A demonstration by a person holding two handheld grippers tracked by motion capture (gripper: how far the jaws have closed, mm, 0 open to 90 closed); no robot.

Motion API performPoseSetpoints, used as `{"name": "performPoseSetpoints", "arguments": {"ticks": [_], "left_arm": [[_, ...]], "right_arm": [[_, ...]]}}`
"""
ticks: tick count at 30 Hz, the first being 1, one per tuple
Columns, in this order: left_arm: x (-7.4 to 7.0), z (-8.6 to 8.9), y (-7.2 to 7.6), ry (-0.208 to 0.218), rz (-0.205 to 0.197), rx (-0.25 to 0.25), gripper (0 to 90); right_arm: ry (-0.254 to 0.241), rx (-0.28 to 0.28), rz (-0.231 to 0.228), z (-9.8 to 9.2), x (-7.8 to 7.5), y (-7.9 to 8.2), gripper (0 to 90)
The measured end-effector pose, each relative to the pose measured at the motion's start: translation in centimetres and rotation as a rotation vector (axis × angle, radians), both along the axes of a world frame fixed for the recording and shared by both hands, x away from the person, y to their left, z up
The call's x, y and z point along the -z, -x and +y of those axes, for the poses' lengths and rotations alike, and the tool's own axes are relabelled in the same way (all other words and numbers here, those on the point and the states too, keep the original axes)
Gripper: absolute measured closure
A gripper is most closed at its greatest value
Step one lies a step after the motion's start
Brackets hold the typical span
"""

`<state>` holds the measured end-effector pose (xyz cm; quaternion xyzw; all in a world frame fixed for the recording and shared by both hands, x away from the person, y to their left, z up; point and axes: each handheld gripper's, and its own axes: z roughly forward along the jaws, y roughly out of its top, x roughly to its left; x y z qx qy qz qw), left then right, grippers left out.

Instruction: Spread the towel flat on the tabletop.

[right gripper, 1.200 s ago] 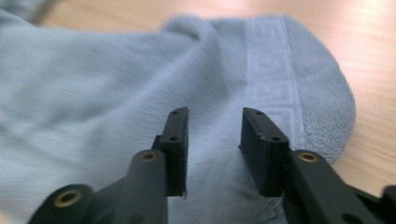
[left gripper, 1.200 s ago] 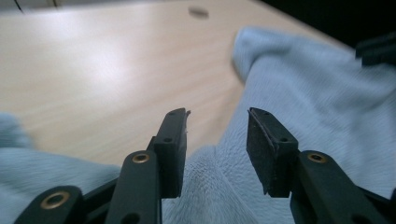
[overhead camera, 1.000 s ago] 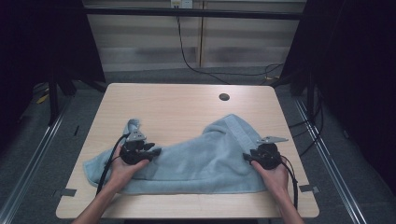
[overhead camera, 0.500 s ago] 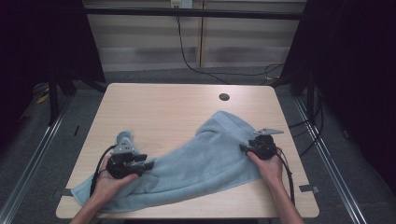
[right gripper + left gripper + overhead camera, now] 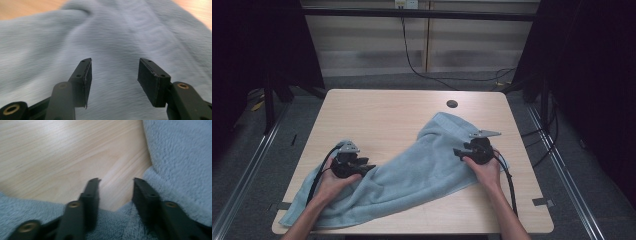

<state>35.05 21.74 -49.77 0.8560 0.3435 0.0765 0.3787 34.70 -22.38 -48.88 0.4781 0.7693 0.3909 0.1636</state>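
Note:
A light blue towel (image 5: 412,175) lies slantwise on the wooden table (image 5: 382,115), from the near left corner to the far right. My left gripper (image 5: 366,168) rests on its left part, pointing right. In the left gripper view the left gripper (image 5: 116,181) has just been closing, but its jaws stand apart, with bare wood at the tips and towel (image 5: 180,157) under and beside them. My right gripper (image 5: 458,152) sits on the towel's right part, pointing left. Seen in its own view, the right gripper (image 5: 113,72) has just been opening, with its pads clear above the towel (image 5: 112,32).
A round cable hole (image 5: 452,104) sits near the table's far edge. The right hand's cable (image 5: 511,185) trails toward the near right corner. Black cables (image 5: 422,70) hang down behind the table. Bare wood stretches across the far left half.
The right gripper has slid left and away from me over the towel. The left gripper dipped toward the near left, then came back. The towel now lies narrower and more slanted.

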Motion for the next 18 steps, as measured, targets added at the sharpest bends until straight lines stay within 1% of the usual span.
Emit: {"name": "performPoseSetpoints", "arguments": {"ticks": [1,2,3,4,5,7,8,9,10,11,12,13,15,16,17,18], "left_arm": [[0.0,0.0,0.1,-0.02,-0.01,-0.001,60.0],[0.1,0.1,0.4,-0.028,-0.015,0.012,68.2],[0.1,0.0,0.5,-0.02,-0.007,0.014,73.5],[0.0,0.1,0.7,-0.04,-0.013,0.023,78.0],[0.0,0.1,0.8,-0.042,-0.011,0.03,82.3],[0.1,0.2,0.9,-0.04,-0.016,0.025,88.2],[0.1,0.3,0.9,-0.039,-0.021,0.021,89.0],[0.1,0.3,0.9,-0.039,-0.021,0.021,89.5],[0.1,0.5,0.9,-0.033,-0.019,0.019,89.5],[0.1,0.6,0.9,-0.02,-0.013,0.018,90.0],[0.1,0.8,0.9,-0.008,-0.008,0.023,90.0],[0.0,1.0,0.9,0.009,-0.004,0.016,90.0],[0.0,1.2,0.9,0.03,0.004,0.008,89.9],[0.0,1.2,1.0,0.028,0.003,0.005,89.5],[-0.1,1.2,1.0,0.032,0.001,0.007,88.2],[-0.1,1.2,1.0,0.032,0.001,0.007,86.4]], "right_arm": [[0.0,0.0,0.0,0.0,0.0,0.0,45.6],[-0.027,-0.041,0.015,0.8,-0.4,1.3,45.3],[-0.029,-0.06,0.022,1.1,-0.5,1.8,45.3],[-0.032,-0.083,0.024,1.5,-0.5,2.6,45.3],[-0.035,-0.102,0.033,1.9,-0.6,3.5,45.3],[-0.037,-0.139,0.052,2.5,-0.6,5.1,45.3],[-0.038,-0.156,0.064,2.8,-0.4,5.9,45.3],[-0.026,-0.169,0.073,3.1,-0.2,6.7,45.3],[-0.026,-0.169,0.073,3.1,-0.2,6.7,45.3],[0.006,-0.192,0.09,3.3,0.3,8.3,45.4],[0.006,-0.192,0.09,3.3,0.3,8.3,45.4],[0.026,-0.187,0.11,3.0,0.9,8.9,46.5],[0.01,-0.191,0.096,2.5,1.1,8.9,49.1],[0.014,-0.181,0.103,2.2,1.0,8.7,52.1],[0.02,-0.169,0.093,2.0,1.1,8.5,55.1],[0.015,-0.169,0.085,1.7,1.2,8.2,57.1]]}}
